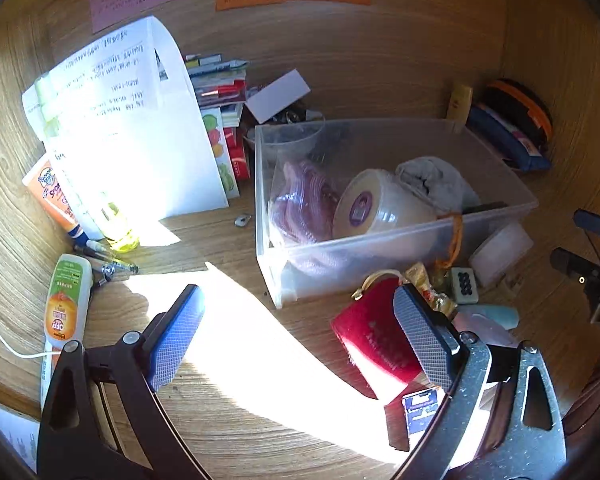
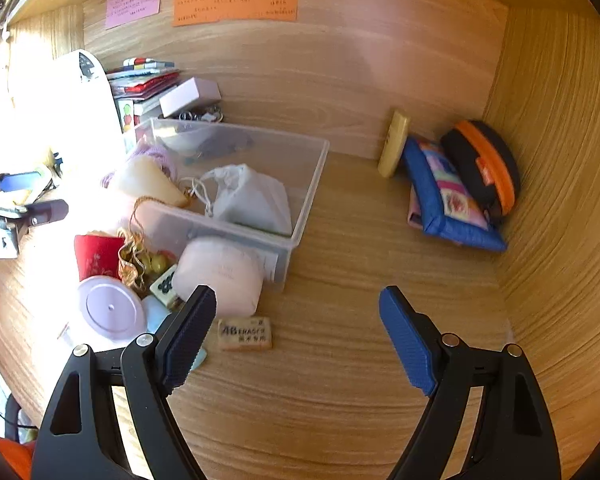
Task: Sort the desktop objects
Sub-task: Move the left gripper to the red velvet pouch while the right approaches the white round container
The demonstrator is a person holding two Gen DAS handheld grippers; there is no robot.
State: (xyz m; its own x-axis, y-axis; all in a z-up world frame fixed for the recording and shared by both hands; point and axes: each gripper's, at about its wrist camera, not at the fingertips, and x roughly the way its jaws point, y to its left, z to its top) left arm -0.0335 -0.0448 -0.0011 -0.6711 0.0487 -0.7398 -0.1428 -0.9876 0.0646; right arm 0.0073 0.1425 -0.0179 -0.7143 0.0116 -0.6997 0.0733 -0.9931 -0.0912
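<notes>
At the far left of the counter (image 1: 236,400) a stack of white printed papers (image 1: 132,128) leans against the back wall, with a sunscreen tube (image 1: 50,200), a few pens (image 1: 108,260) and an orange-labelled bottle (image 1: 66,300) lying below it. The left hand-held gripper (image 1: 300,332) hangs over a bare, sunlit patch of counter with its jaws spread wide and nothing between them; its right pad overlaps a red pouch (image 1: 372,340) in the picture, though whether they touch cannot be told. Beyond it stands the clear plastic bin (image 1: 380,240), already holding a roll of tape (image 1: 380,204), a pinkish bundle and a pale cloth bag (image 2: 252,200). The unsorted clutter sits pressed against the bin's near wall: the red pouch, a gold ribbon, a mahjong tile (image 2: 165,283), a lilac round lid (image 2: 110,308), a pink pouch (image 2: 220,276) and, nearest of all, an eraser (image 2: 245,334). The right hand-held gripper (image 2: 298,336) is likewise released, jaws apart and empty. The eraser lies just beside the inner face of its left finger, inside the gap but off to the left, with its long axis running left to right across the view, roughly in line with the way the jaws close. The right hand looks the nearer one to it, and a small shift leftward should centre it. Far right, a yellow tube (image 2: 394,144), a blue pouch (image 2: 448,196) and a black-and-orange case (image 2: 484,168) lean in the corner, well apart from both grippers.
</notes>
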